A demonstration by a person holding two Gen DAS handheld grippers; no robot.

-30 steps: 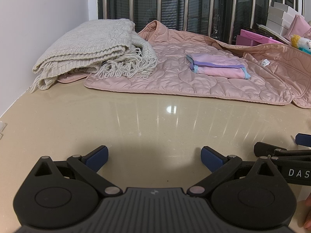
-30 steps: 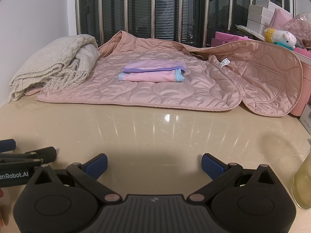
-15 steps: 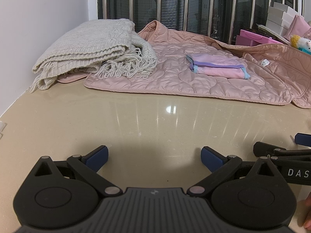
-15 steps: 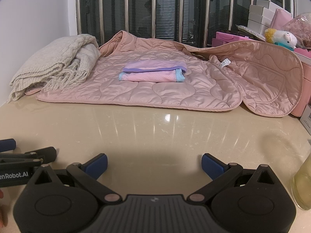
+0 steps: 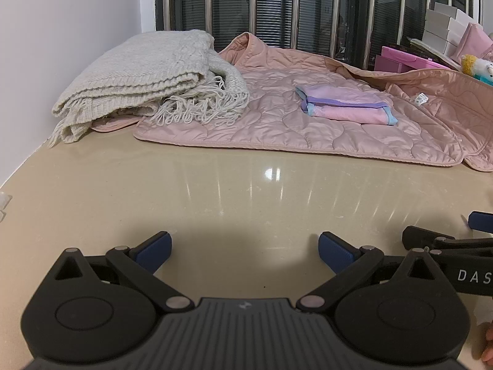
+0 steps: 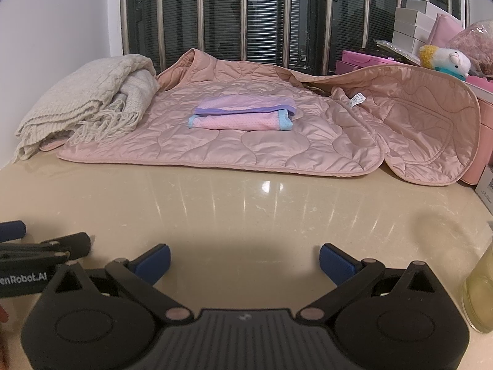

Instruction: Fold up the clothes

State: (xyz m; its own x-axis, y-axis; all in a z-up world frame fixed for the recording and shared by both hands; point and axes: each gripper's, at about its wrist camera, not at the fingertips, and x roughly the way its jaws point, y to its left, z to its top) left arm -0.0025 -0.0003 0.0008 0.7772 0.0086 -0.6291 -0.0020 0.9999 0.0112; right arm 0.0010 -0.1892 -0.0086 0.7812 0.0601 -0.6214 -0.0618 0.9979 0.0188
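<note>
A pink quilted jacket (image 5: 308, 123) (image 6: 246, 141) lies spread flat at the back of the beige table, one side draped up over boxes on the right. On it rests a small folded pink and lilac cloth (image 5: 346, 108) (image 6: 243, 115). A folded cream knitted shawl (image 5: 148, 74) (image 6: 83, 101) with fringe sits at the back left, overlapping the jacket's edge. My left gripper (image 5: 245, 251) hovers open over bare table near the front, well short of the jacket. My right gripper (image 6: 245, 260) is open too, beside it, with nothing between its fingers.
The beige table (image 5: 215, 191) runs to a white wall on the left. Barred windows stand behind. Pink and white boxes (image 6: 409, 27) and a plush toy (image 6: 446, 58) crowd the back right. A yellowish container (image 6: 480, 293) stands at the right front edge.
</note>
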